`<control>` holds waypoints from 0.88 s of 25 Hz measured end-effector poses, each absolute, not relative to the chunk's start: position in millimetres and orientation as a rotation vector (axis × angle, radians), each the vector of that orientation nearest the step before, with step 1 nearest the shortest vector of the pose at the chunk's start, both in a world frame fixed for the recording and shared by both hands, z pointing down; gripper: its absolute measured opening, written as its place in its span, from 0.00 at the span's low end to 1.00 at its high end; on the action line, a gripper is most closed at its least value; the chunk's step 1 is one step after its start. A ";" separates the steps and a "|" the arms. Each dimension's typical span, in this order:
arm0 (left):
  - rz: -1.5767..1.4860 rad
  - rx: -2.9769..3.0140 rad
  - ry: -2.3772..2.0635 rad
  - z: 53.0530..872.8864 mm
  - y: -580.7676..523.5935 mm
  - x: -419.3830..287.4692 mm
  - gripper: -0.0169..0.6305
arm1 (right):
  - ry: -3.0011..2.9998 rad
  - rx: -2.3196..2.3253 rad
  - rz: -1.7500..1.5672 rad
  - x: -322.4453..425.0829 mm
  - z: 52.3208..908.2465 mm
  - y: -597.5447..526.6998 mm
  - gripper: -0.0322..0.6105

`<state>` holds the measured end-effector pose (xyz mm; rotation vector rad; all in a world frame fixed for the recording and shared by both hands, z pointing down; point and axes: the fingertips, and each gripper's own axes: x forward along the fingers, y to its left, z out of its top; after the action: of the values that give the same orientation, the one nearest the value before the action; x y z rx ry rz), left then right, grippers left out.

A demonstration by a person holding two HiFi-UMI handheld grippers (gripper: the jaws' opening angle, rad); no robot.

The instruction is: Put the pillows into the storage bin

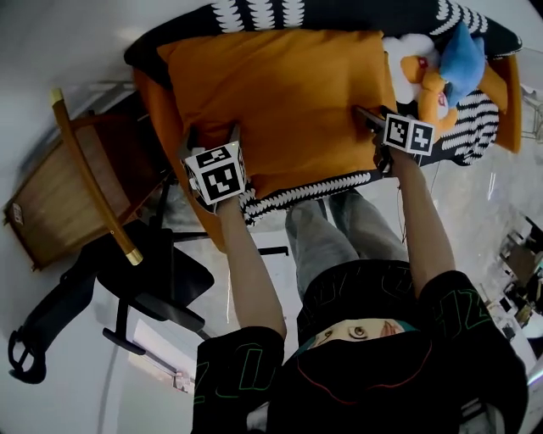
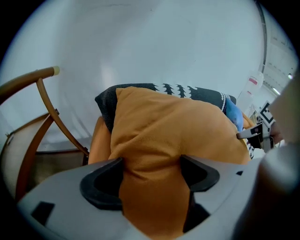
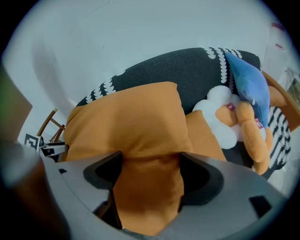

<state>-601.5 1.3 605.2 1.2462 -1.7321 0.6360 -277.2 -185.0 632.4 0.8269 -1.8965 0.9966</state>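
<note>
Orange pillow (image 1: 280, 102); black pillow (image 1: 356, 13) with white leaf-like pattern; blue, white and orange plush toy (image 1: 441, 72).

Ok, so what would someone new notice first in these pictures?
A big orange fabric pillow fills the middle, lying on a black cushion with white leaf print; its cloth bulges between the open jaws of the left gripper and right gripper at its near corners. A blue, orange and white plush toy sits to its right.
</note>
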 end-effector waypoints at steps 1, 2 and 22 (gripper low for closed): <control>0.627 1.241 -1.739 607.7 1.0 -601.3 0.63 | -1.887 0.817 1.019 -277.1 633.3 -183.9 0.64; 0.613 1.237 -1.740 611.5 0.5 -600.8 0.63 | -1.878 0.806 1.042 -277.6 634.1 -182.8 0.63; 0.523 1.285 -1.619 557.7 23.9 -569.4 0.05 | -2.038 0.695 0.885 -293.5 555.7 -153.2 0.07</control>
<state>-569.4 23.9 557.7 1.2849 -1.6192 0.5228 -293.5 -153.2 555.7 0.6954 -2.0376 0.8846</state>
